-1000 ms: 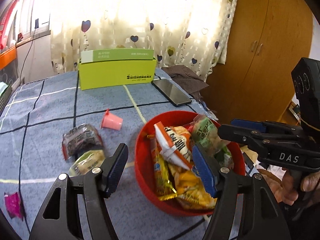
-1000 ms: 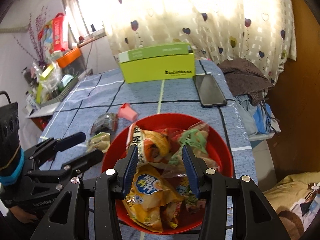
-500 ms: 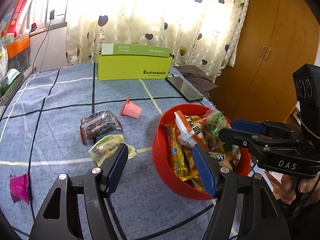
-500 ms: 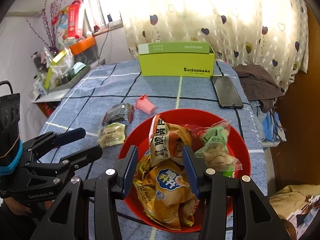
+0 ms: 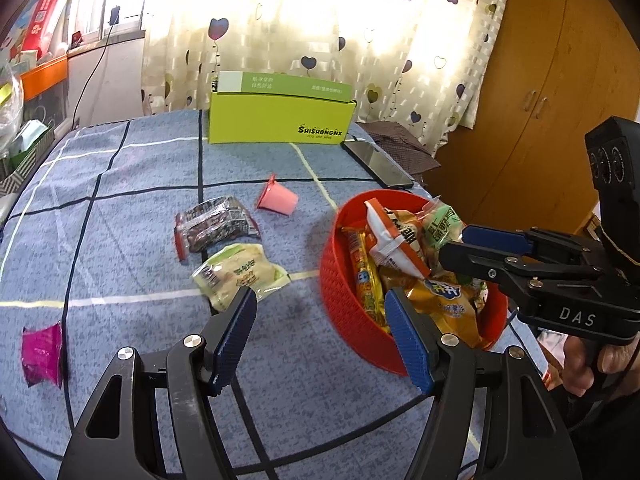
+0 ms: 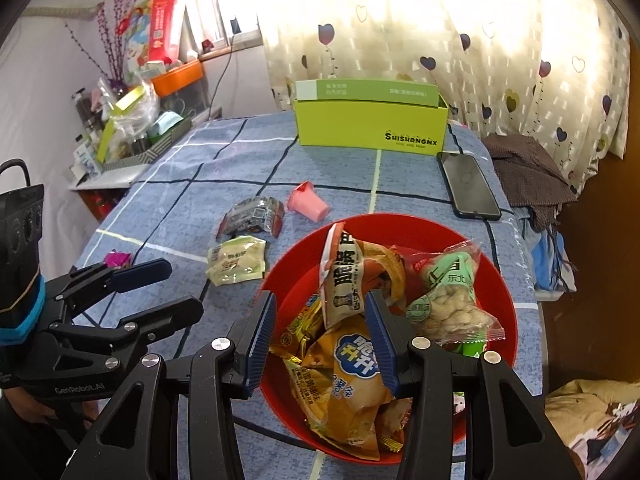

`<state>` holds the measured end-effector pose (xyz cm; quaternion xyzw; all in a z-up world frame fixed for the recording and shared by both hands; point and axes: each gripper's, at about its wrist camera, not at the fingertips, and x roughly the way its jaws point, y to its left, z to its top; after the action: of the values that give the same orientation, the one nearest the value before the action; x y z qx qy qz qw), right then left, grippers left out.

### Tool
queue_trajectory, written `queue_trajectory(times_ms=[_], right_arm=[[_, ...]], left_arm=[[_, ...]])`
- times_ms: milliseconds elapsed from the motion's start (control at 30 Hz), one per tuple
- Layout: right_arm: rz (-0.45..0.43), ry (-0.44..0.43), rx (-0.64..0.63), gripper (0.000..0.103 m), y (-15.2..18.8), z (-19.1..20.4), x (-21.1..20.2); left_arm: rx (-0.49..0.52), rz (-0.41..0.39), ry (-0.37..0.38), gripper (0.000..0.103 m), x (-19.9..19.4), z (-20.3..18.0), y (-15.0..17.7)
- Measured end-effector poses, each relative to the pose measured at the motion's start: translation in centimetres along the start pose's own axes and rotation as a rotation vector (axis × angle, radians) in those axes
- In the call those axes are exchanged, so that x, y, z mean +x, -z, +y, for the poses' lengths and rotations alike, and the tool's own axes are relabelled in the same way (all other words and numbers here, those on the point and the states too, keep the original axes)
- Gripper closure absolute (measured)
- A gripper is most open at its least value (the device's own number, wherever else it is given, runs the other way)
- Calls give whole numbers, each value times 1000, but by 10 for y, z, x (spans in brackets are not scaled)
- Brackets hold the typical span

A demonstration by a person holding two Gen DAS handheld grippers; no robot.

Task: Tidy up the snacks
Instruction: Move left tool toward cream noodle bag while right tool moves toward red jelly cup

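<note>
Both hand-held grippers, left (image 5: 320,328) and right (image 6: 320,340), hang spread and empty over the surface's near edge by the red bowl (image 6: 504,280) of snacks, likely ready for the pale packet (image 5: 240,272) lying loose beside it.

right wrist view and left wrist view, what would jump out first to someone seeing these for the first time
The red bowl, heaped with snack packets, sits at the near right of the blue checked tablecloth. Behind it a lime-green box stands before the heart-print curtain. A few loose packets and a tipped pink cup lie left of the bowl; both grippers are open.
</note>
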<state>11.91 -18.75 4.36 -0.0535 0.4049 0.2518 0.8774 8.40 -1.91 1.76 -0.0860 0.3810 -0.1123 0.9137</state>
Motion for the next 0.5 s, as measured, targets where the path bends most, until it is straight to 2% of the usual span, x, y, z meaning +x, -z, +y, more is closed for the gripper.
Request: queue_trajectory(times_ms=[500], right_arm=[[8,-14,-20,59,1,10,5]], left_arm=[[-48,4,-57,36,-9,30,11]])
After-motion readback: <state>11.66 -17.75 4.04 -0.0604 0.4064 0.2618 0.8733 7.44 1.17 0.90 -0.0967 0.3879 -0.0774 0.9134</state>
